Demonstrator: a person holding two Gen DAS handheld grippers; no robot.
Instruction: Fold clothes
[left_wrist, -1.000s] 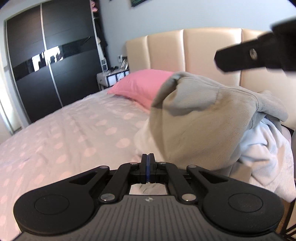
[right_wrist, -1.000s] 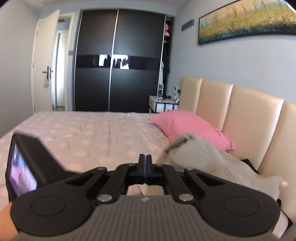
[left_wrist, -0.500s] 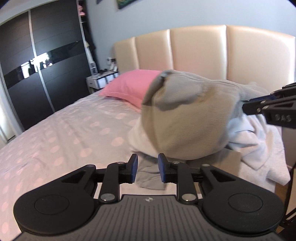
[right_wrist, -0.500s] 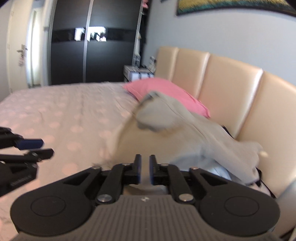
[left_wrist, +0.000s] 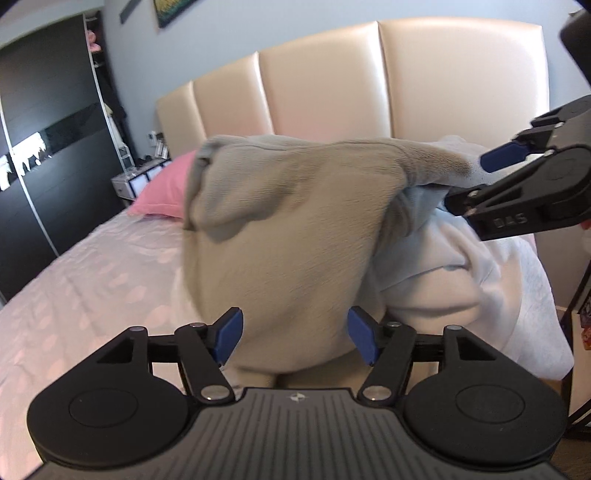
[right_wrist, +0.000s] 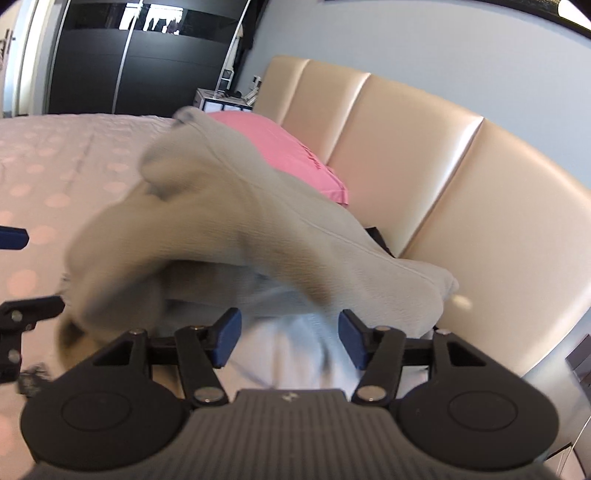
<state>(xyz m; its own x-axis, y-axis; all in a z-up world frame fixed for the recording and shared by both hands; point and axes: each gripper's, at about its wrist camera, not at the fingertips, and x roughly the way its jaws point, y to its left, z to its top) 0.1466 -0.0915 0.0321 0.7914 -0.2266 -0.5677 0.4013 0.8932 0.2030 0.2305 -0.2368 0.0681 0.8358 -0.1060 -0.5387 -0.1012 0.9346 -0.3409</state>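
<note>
A beige-grey garment (left_wrist: 295, 236) lies heaped on top of a pale blue-white garment (left_wrist: 461, 273) at the head of the bed. My left gripper (left_wrist: 295, 336) is open, its blue pads on either side of the beige garment's lower edge. My right gripper (right_wrist: 290, 338) is open too, just above the pale garment (right_wrist: 295, 354) with the beige garment (right_wrist: 258, 229) in front of it. The right gripper also shows at the right edge of the left wrist view (left_wrist: 476, 181), open beside the beige garment's tip.
A pink pillow (right_wrist: 280, 147) lies against the cream padded headboard (right_wrist: 424, 177). The bed (left_wrist: 92, 280) has a pink dotted sheet. A black wardrobe (left_wrist: 48, 147) and a small white nightstand (left_wrist: 136, 181) stand beyond.
Both grippers were shut one second ago and have opened wide. Both have moved in close to the clothes heap, which now fills the views.
</note>
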